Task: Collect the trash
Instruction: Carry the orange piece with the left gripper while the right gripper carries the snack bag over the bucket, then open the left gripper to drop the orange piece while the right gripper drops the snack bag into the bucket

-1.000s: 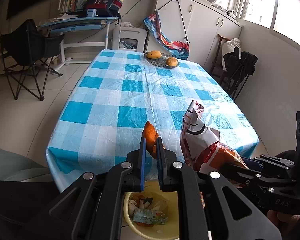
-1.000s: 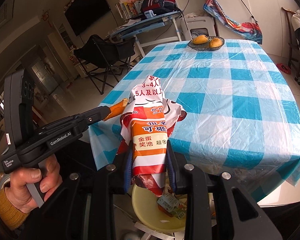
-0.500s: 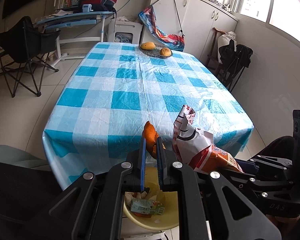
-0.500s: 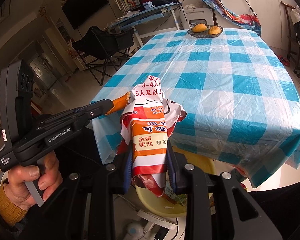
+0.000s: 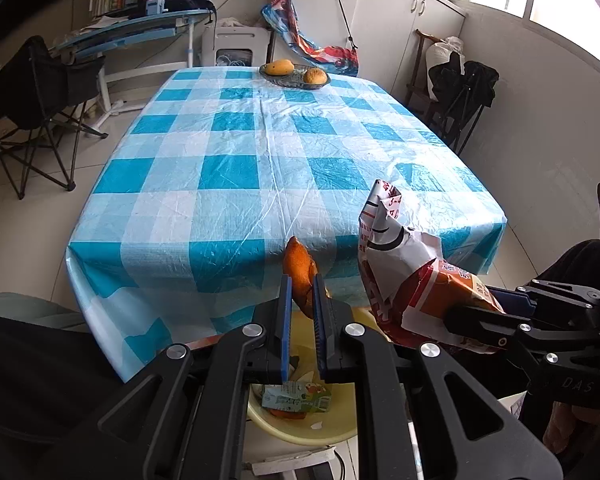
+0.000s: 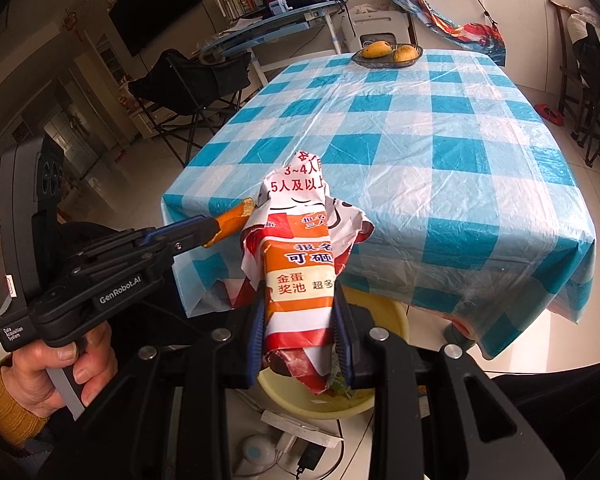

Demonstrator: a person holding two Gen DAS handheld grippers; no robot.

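A: What is each gripper carrying over the yellow basin (image 5: 300, 428)?

B: The left gripper (image 5: 300, 300) is pinched tight on an orange peel (image 5: 298, 270), the right gripper (image 6: 300, 328) is clamped on a crumpled snack wrapper (image 6: 300, 256). Both hang just above the basin, at the near edge of the worktop (image 5: 260, 152).

A: How will they handle?

B: Probably light. The peel looks limp and thin, so grip its middle. The wrapper looks slick and springy; hold its bunched waist.
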